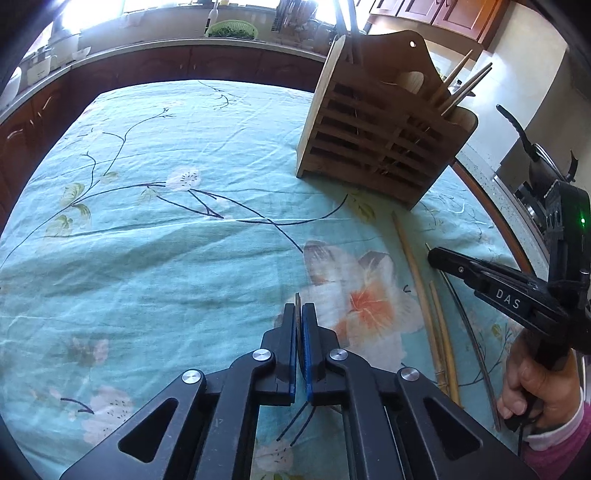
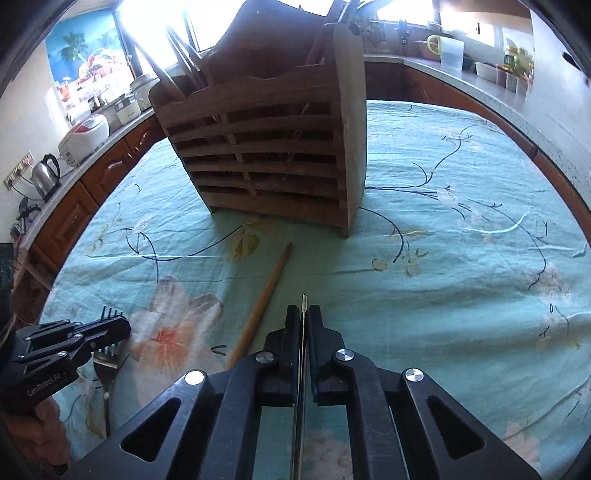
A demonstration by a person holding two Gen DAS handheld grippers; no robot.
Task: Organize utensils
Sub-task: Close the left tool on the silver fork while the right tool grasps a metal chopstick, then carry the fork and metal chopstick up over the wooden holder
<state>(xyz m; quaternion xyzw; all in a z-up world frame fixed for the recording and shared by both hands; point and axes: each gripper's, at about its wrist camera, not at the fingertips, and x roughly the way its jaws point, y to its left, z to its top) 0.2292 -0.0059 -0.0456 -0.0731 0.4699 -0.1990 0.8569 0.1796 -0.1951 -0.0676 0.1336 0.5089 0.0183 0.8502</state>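
Note:
A slatted wooden utensil holder [image 1: 388,140] [image 2: 266,155] stands upright on the floral tablecloth [image 1: 147,240], with several chopsticks [image 1: 461,85] in it. My left gripper [image 1: 300,308] [image 2: 122,325] is shut on a thin flat fork, seen edge-on between its blue pads. In the right wrist view, dark tines [image 2: 110,312] stick out past its tips, and a silver fork [image 2: 105,365] lies under it. My right gripper [image 2: 303,312] [image 1: 434,256] is shut on a thin metal chopstick [image 2: 304,297] [image 1: 476,343], low over the cloth. Two wooden chopsticks [image 1: 417,277] [image 2: 262,299] lie between the grippers.
A person's hand [image 1: 535,387] in a pink sleeve holds the right gripper at the table's right edge. Wooden counters ring the table, carrying a kettle [image 2: 46,175], a rice cooker [image 2: 85,140], a green basket [image 1: 231,29] and a pitcher [image 2: 450,51].

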